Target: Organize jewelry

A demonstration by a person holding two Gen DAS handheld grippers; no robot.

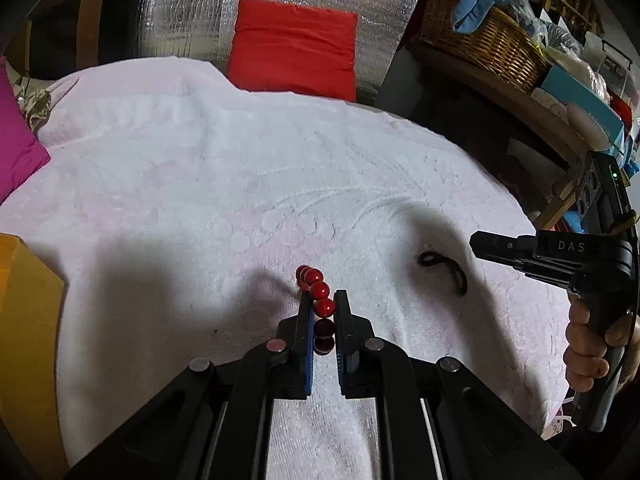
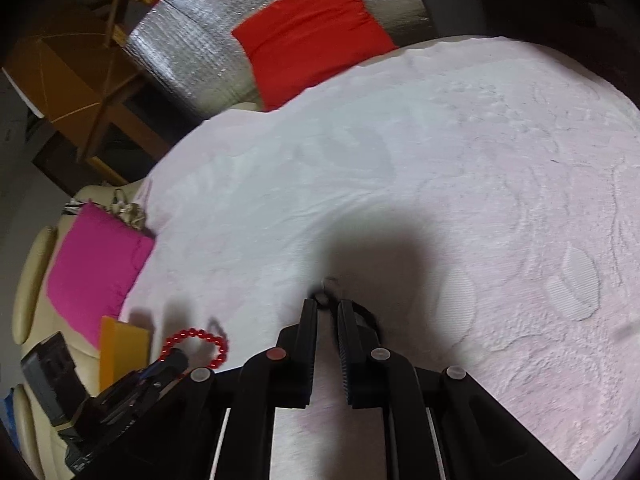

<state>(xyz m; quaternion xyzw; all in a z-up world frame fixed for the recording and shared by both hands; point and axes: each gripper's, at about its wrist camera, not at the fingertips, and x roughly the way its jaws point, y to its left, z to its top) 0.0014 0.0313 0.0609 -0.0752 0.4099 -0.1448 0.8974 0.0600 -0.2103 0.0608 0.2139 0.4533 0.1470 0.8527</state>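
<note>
Red-bead bracelet (image 1: pixel 316 300) is clamped between the fingers of my left tongs (image 1: pixel 323 300); the jaws are drawn in tight on the strand, with several glossy beads running up between the pads and a few more showing past the tips. From my right-hand camera the bracelet (image 2: pixel 196 346) shows as a full ring hanging at the nose of the left tongs (image 2: pixel 168 364), above the pale pink bedspread (image 1: pixel 200 168), with its shadow on the cloth beside it. To the far left of the bedspread lies a magenta cushion (image 1: pixel 16 140), and just below it the corner of a yellow box (image 1: pixel 24 300). At the head of the bed sits a red cushion (image 1: pixel 294 46) against silvery foil sheeting (image 1: pixel 188 8).

Further right, a dark cord piece (image 1: pixel 444 270) lies curled on the bedspread. My right tongs (image 1: pixel 476 244) hover close beside it, with my hand (image 1: pixel 588 344) wrapped round the grip. In their own view the right tongs (image 2: pixel 328 308) have their jaws drawn together; a bit of the dark cord (image 2: pixel 322 298) sits at the tips, too blurred to tell whether it is pinched.
</note>
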